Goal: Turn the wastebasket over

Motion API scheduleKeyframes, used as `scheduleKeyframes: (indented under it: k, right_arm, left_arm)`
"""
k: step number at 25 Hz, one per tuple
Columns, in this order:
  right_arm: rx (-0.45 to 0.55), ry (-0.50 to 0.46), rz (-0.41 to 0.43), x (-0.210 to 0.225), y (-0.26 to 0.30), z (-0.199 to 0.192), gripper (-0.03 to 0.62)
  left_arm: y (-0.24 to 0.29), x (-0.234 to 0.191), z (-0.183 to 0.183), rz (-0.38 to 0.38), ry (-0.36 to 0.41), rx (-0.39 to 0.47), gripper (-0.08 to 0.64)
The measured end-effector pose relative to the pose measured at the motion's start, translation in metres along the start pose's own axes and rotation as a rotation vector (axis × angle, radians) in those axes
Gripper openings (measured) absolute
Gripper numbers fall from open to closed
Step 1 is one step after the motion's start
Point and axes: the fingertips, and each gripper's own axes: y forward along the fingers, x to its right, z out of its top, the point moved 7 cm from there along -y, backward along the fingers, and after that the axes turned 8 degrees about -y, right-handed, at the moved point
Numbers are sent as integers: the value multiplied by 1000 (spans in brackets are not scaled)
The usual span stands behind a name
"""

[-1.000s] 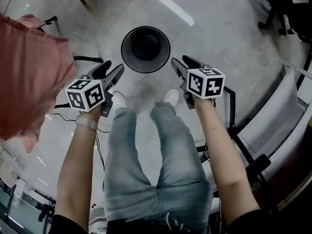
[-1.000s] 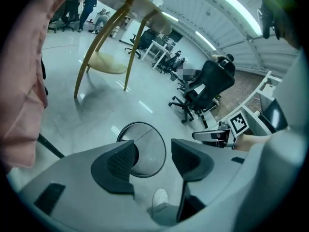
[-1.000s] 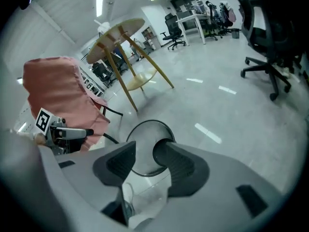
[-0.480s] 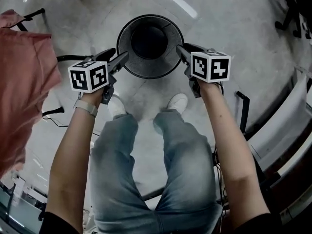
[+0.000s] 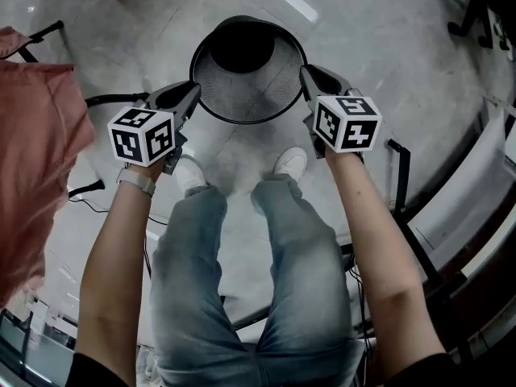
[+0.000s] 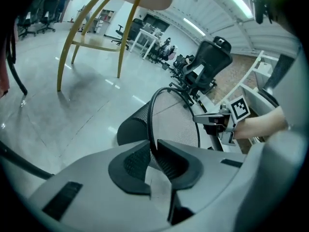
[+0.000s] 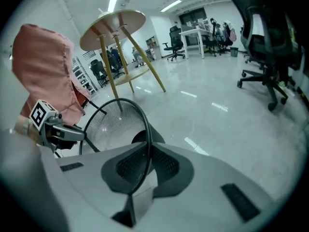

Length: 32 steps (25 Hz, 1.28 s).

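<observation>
Stands on a pale glossy floor [image 5: 387, 63] in light jeans [image 5: 274, 248], white shoes [image 5: 290, 162] just behind a black mesh wastebasket [image 5: 246, 83] with its mouth upward. Takes the wastebasket from both sides: left gripper [image 5: 192, 95] at the left of the mouth, right gripper [image 5: 305, 74] at the right. Closes both pairs of jaws on the thin rim wire [image 5: 242, 121], pads pressing it from inside and outside.
</observation>
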Motion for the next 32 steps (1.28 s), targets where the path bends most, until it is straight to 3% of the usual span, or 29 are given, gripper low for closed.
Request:
scheduleKeyframes:
  k: [3,7,13,20,25,32]
  right_arm:
    - [22,-35,-15,-6,-8,-23,38]
    - [28,-32,-24,-21,-23,-46,38]
    - [-42,-83,9,-45,-37,-91,39]
    - [-148,-139,92,-65,-33,-172,42]
    - [-242,-245,153,-80,-14,-219,54]
    - [-337,-401,217,-89,17,-253,66]
  left_arm:
    - [-2,5,-18,6,28,-5,48]
    - [-11,7,-42,6,9,-2,41]
    - [-16,5,-96,19,10,-93,37]
    - [-5,-9,-154,-41,165,-233,42]
    - [12,-33,-194,-41,274,-356,49]
    - [33,-60,-222,28,194,-377,60]
